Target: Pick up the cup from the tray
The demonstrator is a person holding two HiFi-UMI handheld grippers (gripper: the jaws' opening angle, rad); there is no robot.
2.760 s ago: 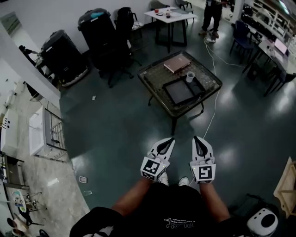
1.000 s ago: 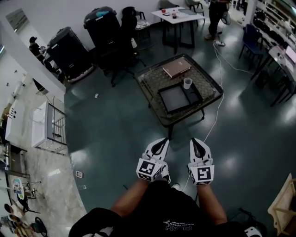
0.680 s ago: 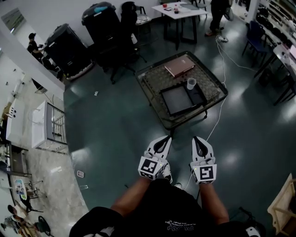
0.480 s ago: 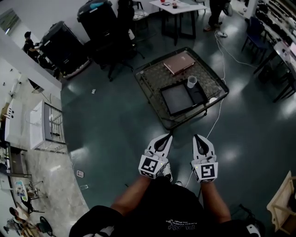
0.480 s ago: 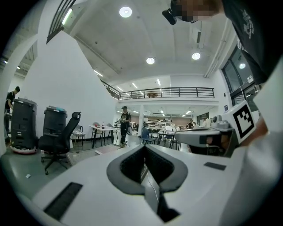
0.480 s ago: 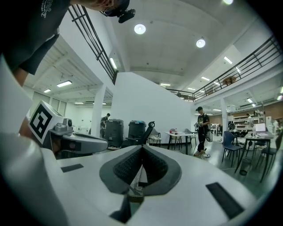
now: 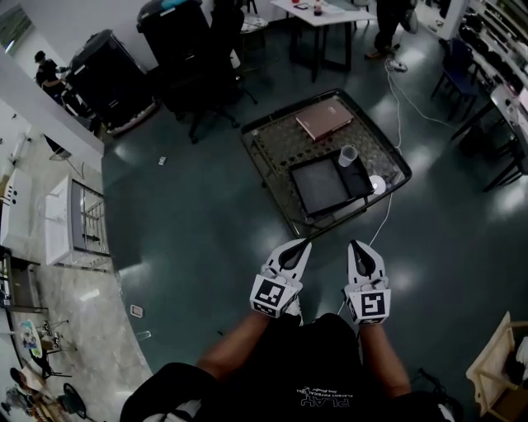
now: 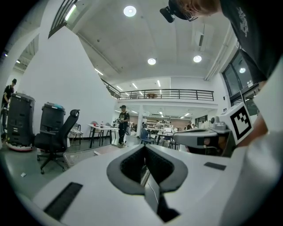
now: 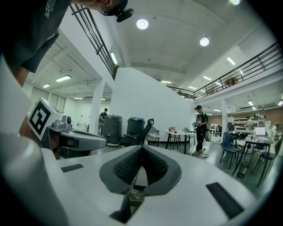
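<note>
Cup point(image 7: 348, 155), pale and upright, stands at the far right corner of a black tray point(image 7: 318, 188). The tray lies on the near right part of a low glass-topped table point(image 7: 268, 148), which stands on a dark green floor point(image 7: 190, 214). On the far part of the same table, apart from the tray, lies a flat pinkish-brown book point(image 7: 324, 119).

Both grippers hang well short of the table, over the floor and close to the person's body. The left gripper point(image 7: 303, 246) points toward the table's near edge. In the left gripper view the pads of the left gripper point(image 8: 145, 150) are pressed together with nothing between them. The right gripper point(image 7: 355, 246) is held just beside it, roughly parallel. In the right gripper view the right gripper point(image 9: 141, 152) likewise has its pads closed on each other, and it holds nothing. Neither gripper is near the cup.

A white cable point(image 7: 386, 210) runs across the floor past the table's right side. Farther off to the left stand a black office chair point(image 7: 210, 91) and two large black bins point(image 7: 111, 78). At the far edge of the head view is a white table point(image 7: 318, 15).
</note>
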